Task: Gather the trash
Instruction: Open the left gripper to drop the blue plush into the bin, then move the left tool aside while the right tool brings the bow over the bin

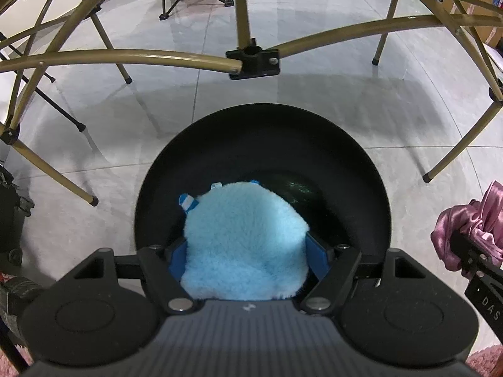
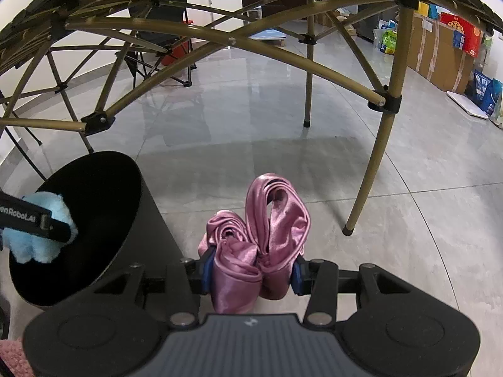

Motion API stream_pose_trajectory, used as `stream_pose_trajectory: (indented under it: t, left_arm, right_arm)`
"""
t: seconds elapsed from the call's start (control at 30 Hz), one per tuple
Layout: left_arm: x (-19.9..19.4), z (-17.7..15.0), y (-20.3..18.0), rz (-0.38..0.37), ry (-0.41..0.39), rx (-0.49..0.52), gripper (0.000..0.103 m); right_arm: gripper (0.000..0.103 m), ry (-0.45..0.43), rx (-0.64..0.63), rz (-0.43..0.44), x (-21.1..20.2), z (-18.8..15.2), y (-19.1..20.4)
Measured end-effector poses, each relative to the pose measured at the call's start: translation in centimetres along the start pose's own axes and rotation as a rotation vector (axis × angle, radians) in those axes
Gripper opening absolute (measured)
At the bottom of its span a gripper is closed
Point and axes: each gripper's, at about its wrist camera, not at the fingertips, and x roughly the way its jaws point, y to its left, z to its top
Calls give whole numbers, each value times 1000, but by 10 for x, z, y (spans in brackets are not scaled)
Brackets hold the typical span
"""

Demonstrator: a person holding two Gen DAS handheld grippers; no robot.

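- The left gripper point(image 1: 246, 251) grips a fluffy blue plush point(image 1: 245, 242) between its blue pads and holds it over the mouth of the black bin point(image 1: 261, 144), which stands on the tiled floor. Judging by this, the plush is about to be dropped in.
- The right gripper point(image 2: 250, 271) clamps a bunched pink satin cloth point(image 2: 261, 235), held off to the bin's side. It seems to be waiting its turn, since the mouth is taken by the plush.
- The left wrist view looks straight down into the bin and shows a dark, shiny bottom. Whether anything already lies there cannot be told.
- The right wrist view shows the bin point(image 2: 94, 220) from the side: its tapered wall and the plush point(image 2: 37, 229) at rim level, not yet inside.
- Only the right wrist view shows the slatted underside of the folding bench point(image 2: 399, 62) and boxes point(image 2: 440, 47) by the wall.
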Motion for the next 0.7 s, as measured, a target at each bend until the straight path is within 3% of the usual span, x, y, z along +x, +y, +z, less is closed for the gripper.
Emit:
stream_pose_trajectory:
  t: [0.33,0.43,0.47,0.7]
  left_arm:
    - [5,3,-11,-1,17,0,76]
    - [6,3,-8,-4,27,-22,91]
    - [6,3,-7,-7,27,-31,103]
    - [5,1,-4,-9,30,-37,103]
  right_arm:
    - [44,7,8,0,1,0,-3]
    - [44,8,11,1,1,0,-3]
    - [44,8,12,1,2,0,-3]
    - [44,10,18,-3,2,0,-4]
